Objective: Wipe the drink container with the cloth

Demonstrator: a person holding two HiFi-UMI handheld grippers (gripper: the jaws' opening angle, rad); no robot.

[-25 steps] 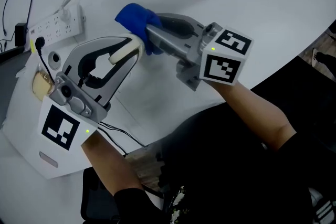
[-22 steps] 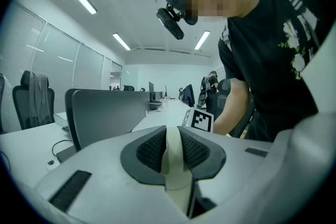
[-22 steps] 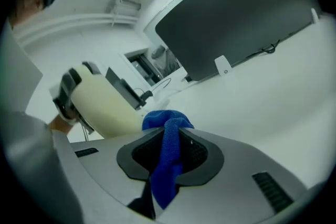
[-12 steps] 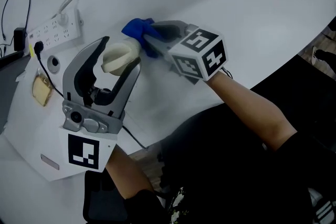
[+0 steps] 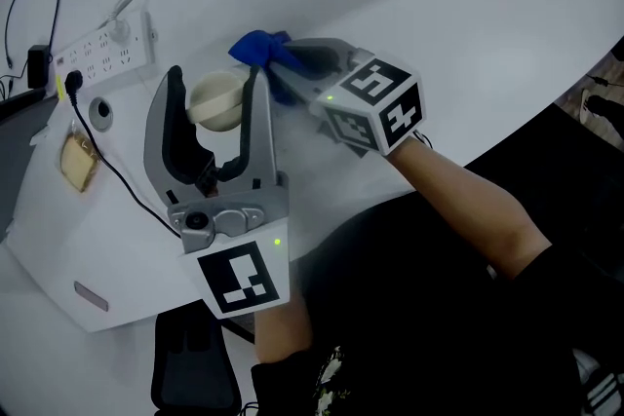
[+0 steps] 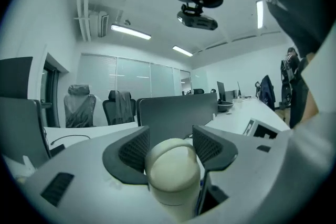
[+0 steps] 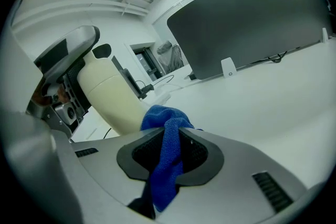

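Observation:
A cream drink container (image 5: 216, 100) stands upright on the white table (image 5: 468, 24). My left gripper (image 5: 215, 81) straddles it. Its jaws have just been opening, and the container sits between them with a small gap on each side. In the left gripper view the container's rounded top (image 6: 173, 176) fills the space between the dark pads (image 6: 134, 152). My right gripper (image 5: 278, 63) is shut on a blue cloth (image 5: 255, 49), which lies against the container's far right side. From the right gripper view, the cloth (image 7: 168, 128) hangs through the closed jaws beside the container (image 7: 107, 94).
At the back left lies a white power strip (image 5: 102, 49) with a black cable (image 5: 24, 5). A yellowish object (image 5: 76, 163) and a round desk grommet (image 5: 100, 112) sit left of the left gripper. The table's curved edge runs close to the person's body. Office chairs (image 6: 79, 107) stand beyond.
The left gripper swung round from the left to point away from the person, and its jaws spread. The container went from tilted in the grip to standing upright. The right gripper moved down and left with the cloth.

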